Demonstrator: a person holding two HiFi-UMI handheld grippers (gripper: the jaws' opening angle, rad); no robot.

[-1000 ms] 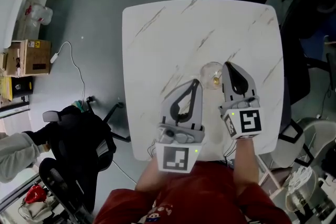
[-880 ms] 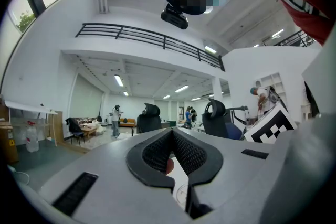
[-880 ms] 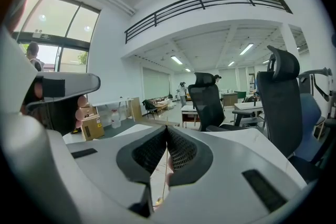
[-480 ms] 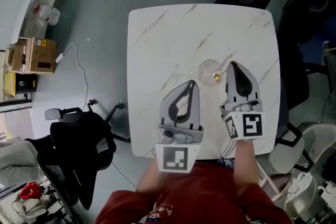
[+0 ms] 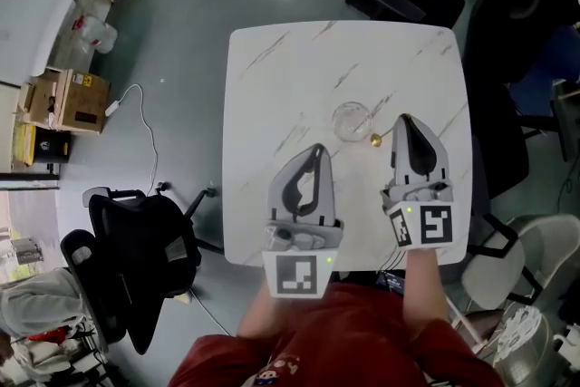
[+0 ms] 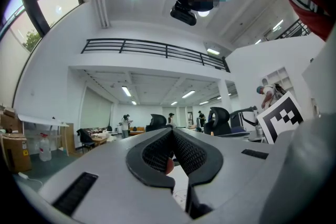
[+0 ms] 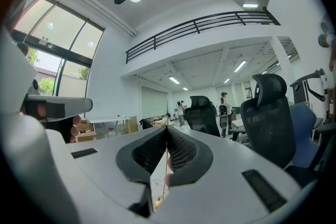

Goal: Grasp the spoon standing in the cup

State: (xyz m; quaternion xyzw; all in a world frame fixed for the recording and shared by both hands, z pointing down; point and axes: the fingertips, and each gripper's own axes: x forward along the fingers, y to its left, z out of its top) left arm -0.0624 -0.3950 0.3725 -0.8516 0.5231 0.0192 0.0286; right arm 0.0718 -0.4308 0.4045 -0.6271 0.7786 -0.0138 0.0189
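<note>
So the right claw (image 5: 400, 117) is clamped fully shut, and in the right gripper view there's a thin gold handle pinched right in the seam between the two pads. That's the spoon (image 5: 375, 140). From the head view its little gold end sticks out just ahead and to the left of the right claw's tip, sitting right beside the rim of the clear glass cup (image 5: 351, 120) rather than inside it. I can't tell whether it actually touches the glass. The cup itself stands on the white marbled desk (image 5: 272, 86), just ahead-left of the right claw and ahead-right of the left one.

The left claw (image 5: 318, 149) is closed too, tips meeting with nothing held between them. It hangs over the desk, well short of the cup and off to the left of the right claw. Both claws point away from the person, whose red shirt (image 5: 335, 344) fills the bottom edge of the head view.

Off the desk: a black office chair (image 5: 136, 236) on the floor left of the left claw, and a cardboard box (image 5: 68, 100) farther out that way.
</note>
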